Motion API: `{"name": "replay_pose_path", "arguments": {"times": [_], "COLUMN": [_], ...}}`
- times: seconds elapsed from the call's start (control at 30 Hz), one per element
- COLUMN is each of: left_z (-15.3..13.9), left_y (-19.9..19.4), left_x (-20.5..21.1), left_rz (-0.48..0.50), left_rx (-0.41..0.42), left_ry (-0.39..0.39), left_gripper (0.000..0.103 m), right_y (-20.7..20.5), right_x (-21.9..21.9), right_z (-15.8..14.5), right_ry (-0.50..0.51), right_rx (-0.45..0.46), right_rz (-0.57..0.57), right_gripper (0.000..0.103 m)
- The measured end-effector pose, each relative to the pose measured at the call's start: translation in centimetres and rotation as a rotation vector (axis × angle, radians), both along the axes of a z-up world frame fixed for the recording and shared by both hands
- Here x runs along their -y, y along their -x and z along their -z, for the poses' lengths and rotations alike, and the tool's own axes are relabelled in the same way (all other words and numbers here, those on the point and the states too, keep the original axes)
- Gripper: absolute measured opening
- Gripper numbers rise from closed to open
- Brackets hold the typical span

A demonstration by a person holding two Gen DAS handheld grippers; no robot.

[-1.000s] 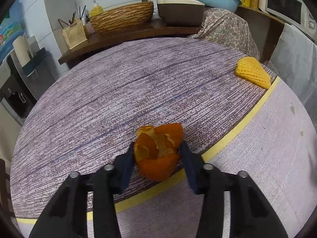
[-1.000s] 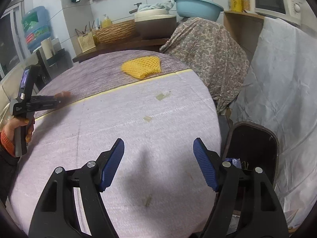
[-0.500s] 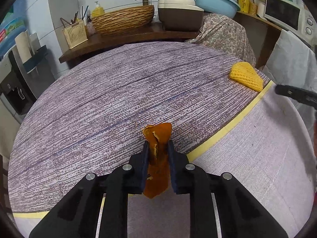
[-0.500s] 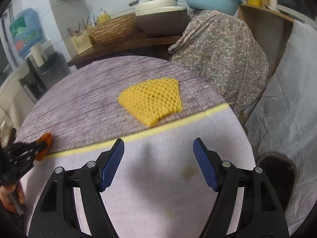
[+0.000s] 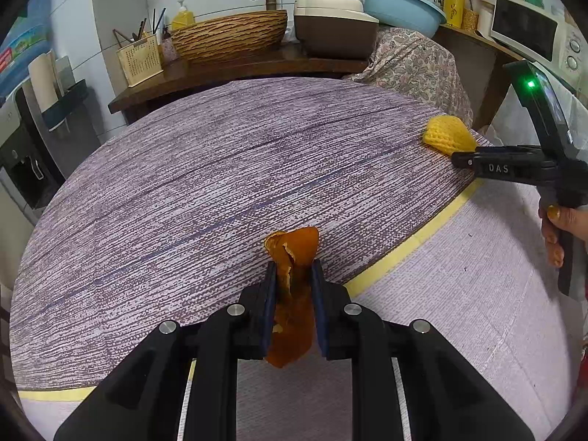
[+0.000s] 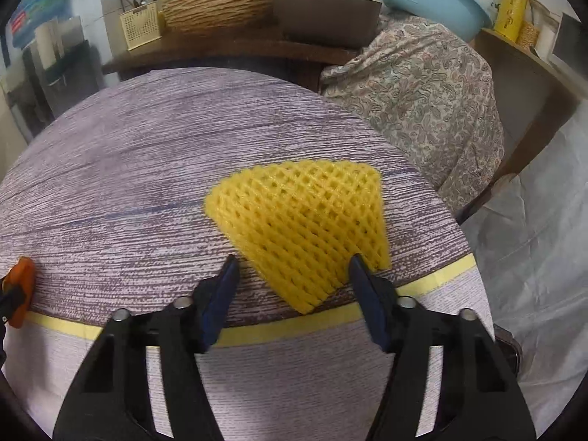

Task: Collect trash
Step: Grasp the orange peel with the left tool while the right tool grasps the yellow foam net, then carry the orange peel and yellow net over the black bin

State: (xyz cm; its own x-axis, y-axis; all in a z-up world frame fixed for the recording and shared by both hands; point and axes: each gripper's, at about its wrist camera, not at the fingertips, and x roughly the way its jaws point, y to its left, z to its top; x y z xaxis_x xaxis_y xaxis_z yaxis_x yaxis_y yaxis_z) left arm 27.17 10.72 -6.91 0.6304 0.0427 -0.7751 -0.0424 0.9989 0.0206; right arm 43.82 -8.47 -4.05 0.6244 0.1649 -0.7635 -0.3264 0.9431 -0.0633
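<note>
My left gripper is shut on an orange peel, squeezed flat between the pads and held just above the round table. A yellow foam fruit net lies flat near the table's right edge. My right gripper is open, its fingertips on either side of the net's near corner, low over the table. In the left wrist view the right gripper reaches the net from the right. The peel also shows at the left edge of the right wrist view.
A yellow stripe crosses the tablecloth. Behind the table a wooden counter carries a woven basket, a rice cooker and a blue basin. A paisley-covered object stands right of the table.
My left gripper closed on the orange peel and lifted it slightly. My right gripper swept from the table's near side to the yellow net and now straddles its corner.
</note>
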Motion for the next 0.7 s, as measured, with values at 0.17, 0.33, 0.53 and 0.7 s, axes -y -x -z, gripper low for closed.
{"name": "replay_pose_path", "arguments": {"times": [0.17, 0.33, 0.53, 0.7], "left_z": [0.0, 0.0, -0.3, -1.3], "left_y": [0.0, 0.2, 1.0, 2.2], "left_x": [0.0, 0.2, 1.2, 4.0], "left_rz": [-0.003, -0.007, 0.002, 0.052], "left_rx": [-0.001, -0.004, 0.002, 0.024], "left_ry": [-0.002, -0.001, 0.016, 0.028], "left_gripper": [0.018, 0.018, 0.018, 0.018], "right_y": [0.0, 1.7, 5.6, 9.8], "right_x": [1.5, 3.8, 7.5, 11.9], "right_z": [-0.3, -1.3, -2.6, -3.3], "right_ry": [-0.003, -0.071, -0.186, -0.279], "right_rx": [0.016, 0.057, 0.083, 0.098], "right_rz": [0.038, 0.045, 0.026, 0.037], "right_gripper": [0.019, 0.017, 0.017, 0.017]}}
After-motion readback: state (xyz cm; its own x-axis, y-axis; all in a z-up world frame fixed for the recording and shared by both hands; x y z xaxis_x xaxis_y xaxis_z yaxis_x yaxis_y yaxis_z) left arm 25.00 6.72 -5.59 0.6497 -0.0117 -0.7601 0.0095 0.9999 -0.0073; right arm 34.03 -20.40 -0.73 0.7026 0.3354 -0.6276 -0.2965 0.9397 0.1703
